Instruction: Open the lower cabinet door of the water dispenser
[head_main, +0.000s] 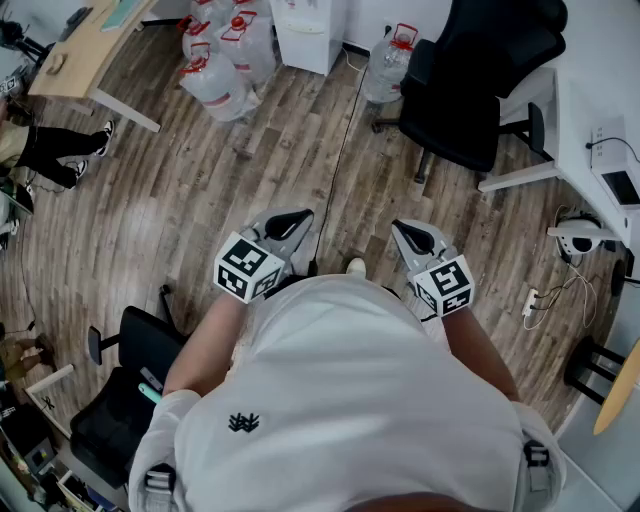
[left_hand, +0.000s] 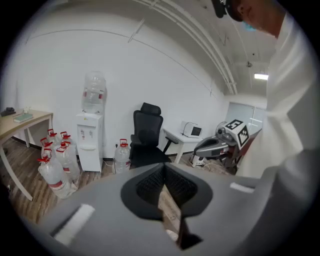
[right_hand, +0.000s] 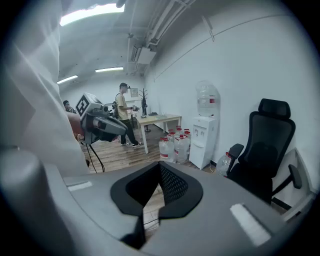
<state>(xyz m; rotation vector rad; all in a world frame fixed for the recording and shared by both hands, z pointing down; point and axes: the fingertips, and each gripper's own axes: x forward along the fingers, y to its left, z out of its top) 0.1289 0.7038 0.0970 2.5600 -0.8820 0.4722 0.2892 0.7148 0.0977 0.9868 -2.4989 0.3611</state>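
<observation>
The water dispenser (head_main: 303, 30) stands upright against the far wall, long axis vertical, with a big bottle (left_hand: 94, 92) seated on top and its front turned to the room. The lower cabinet door (left_hand: 90, 160) is the bottom part of that front. It looks closed, and its handle and hinge side are too small to make out.

Both claws hang low before the person's chest, well apart from the dispenser, with a stretch of wooden floor (head_main: 200, 180) between. The left claw (head_main: 290, 222) is pressed together with nothing in it, and the right claw (head_main: 413, 235) is likewise pressed together and empty. In the head view the dispenser lies straight ahead of the left claw and ahead-left of the right one. The left therefore looks slightly nearer, though neither can reach yet; I judge the coming move calls for a walk forward.

A cluster of water bottles (head_main: 225, 50) crowds the dispenser's left flank. A single bottle (head_main: 388, 58) and a black office chair (head_main: 470, 90) sit at its right, and a black cable (head_main: 340, 160) runs along the floor toward it. The lane to the front is open but narrows at the end, where an outswinging door could meet bottles. A wooden tabletop (head_main: 80, 50) stands further left.
</observation>
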